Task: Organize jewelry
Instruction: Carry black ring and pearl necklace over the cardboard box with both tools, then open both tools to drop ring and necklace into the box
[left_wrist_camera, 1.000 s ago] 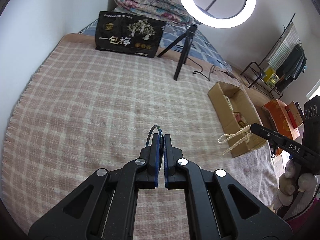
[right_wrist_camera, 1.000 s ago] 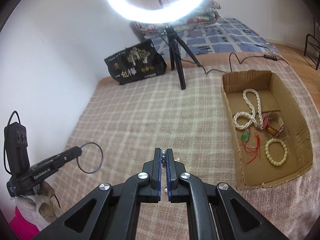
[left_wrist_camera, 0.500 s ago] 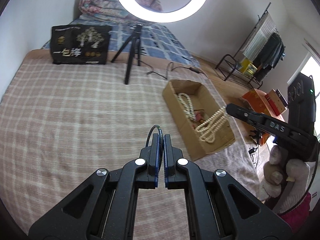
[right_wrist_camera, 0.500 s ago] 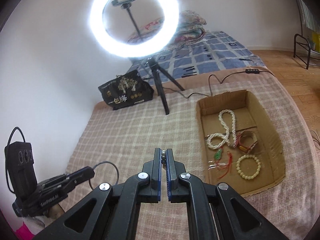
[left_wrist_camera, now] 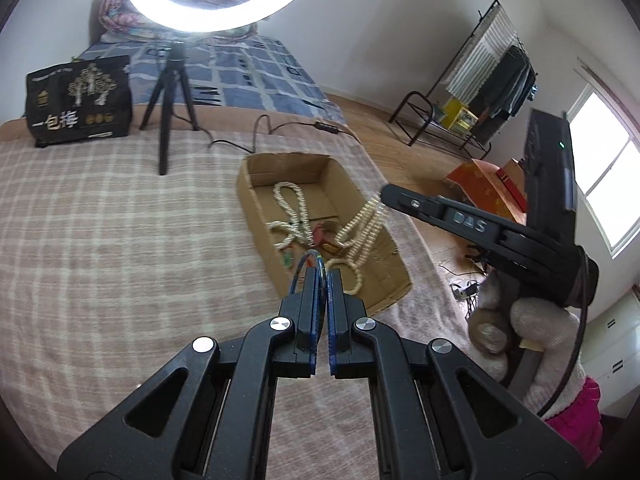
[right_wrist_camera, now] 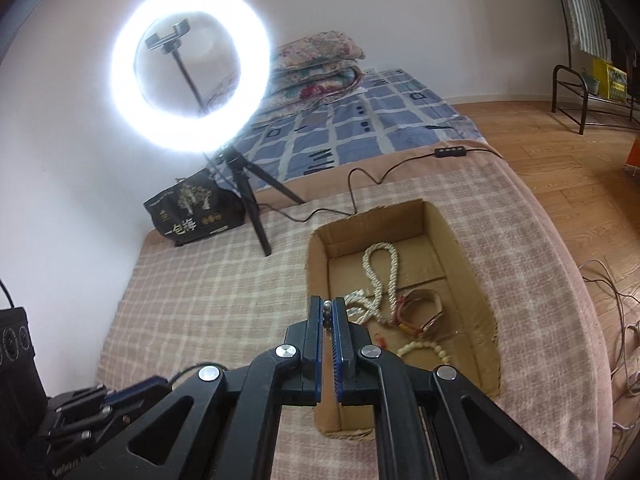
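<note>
- Our left gripper [left_wrist_camera: 323,276] is clamped tight on a thin dark bangle [left_wrist_camera: 301,271]; the ring sticks up just past the fingertips, right at the near edge of the cardboard box [left_wrist_camera: 249,200].
- Our right gripper [right_wrist_camera: 329,307] is pinched on a pearl necklace [left_wrist_camera: 362,229]. From its own camera we only see a couple of beads wedged between the blue pads, but the left camera shows the strands dangling off the tip and hanging over the box.
- The box sits on the checked pink blanket [left_wrist_camera: 100,240], open at the top. Inside: a looped cream bead necklace [right_wrist_camera: 380,272] toward the far end, some reddish-brown bangles or a watch-like piece [right_wrist_camera: 420,312] in the middle (hard to say which), and a pale bead bracelet [right_wrist_camera: 426,350] at the near end.
- There's something small and green [left_wrist_camera: 286,259] in the box too, too tiny to tell what.
- A gloved hand [left_wrist_camera: 520,332] holds the right gripper's handle.
- Behind everything, a lit ring light [right_wrist_camera: 190,68] stands on its tripod on the blanket, with a black bag with gold printing [left_wrist_camera: 78,100] next to it.
</note>
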Demonstrator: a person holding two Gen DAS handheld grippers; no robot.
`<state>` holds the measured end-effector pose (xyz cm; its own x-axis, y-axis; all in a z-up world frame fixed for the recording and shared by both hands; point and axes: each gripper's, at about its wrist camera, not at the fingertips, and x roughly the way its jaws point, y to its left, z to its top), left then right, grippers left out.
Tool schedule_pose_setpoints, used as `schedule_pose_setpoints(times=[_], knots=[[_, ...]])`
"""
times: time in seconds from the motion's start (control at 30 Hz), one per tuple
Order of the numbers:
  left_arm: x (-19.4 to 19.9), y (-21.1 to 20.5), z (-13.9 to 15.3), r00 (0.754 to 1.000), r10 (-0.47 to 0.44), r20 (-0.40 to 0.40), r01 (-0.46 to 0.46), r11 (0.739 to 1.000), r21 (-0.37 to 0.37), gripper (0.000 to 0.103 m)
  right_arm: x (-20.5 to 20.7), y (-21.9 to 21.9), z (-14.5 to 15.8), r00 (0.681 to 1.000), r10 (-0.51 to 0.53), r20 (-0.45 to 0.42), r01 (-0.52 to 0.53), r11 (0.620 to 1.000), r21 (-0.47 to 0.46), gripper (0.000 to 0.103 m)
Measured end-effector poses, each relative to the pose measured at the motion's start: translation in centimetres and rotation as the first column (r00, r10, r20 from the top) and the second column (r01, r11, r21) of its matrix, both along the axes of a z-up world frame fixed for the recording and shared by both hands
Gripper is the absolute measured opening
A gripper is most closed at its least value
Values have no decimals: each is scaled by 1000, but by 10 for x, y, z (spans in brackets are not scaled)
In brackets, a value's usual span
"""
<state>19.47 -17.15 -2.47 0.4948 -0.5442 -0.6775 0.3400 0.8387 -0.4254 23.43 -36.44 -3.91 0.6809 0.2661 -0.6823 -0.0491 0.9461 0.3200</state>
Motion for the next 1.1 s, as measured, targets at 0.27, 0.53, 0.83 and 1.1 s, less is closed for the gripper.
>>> schedule_pose_setpoints(times=[0.27, 0.53, 0.83, 1.1], knots=[[14, -49, -13, 996, -68, -49, 67, 998, -15, 1, 35, -27, -6, 1000, -28, 4, 28, 999, -25, 1], [31, -68, -34, 995, -53, -81, 53, 999, -1, 1, 73, -39, -22, 1000, -26, -7, 26, 998, -53, 1], [36, -79, -48, 996, -54, -65, 58, 997, 56, 1, 103, -49, -42, 998, -52, -33, 51, 998, -39, 1], [37, -84, -52, 998, -57, -41, 61, 994, 88, 1, 107, -53, -50, 998, -55, -44, 53, 998, -43, 2]])
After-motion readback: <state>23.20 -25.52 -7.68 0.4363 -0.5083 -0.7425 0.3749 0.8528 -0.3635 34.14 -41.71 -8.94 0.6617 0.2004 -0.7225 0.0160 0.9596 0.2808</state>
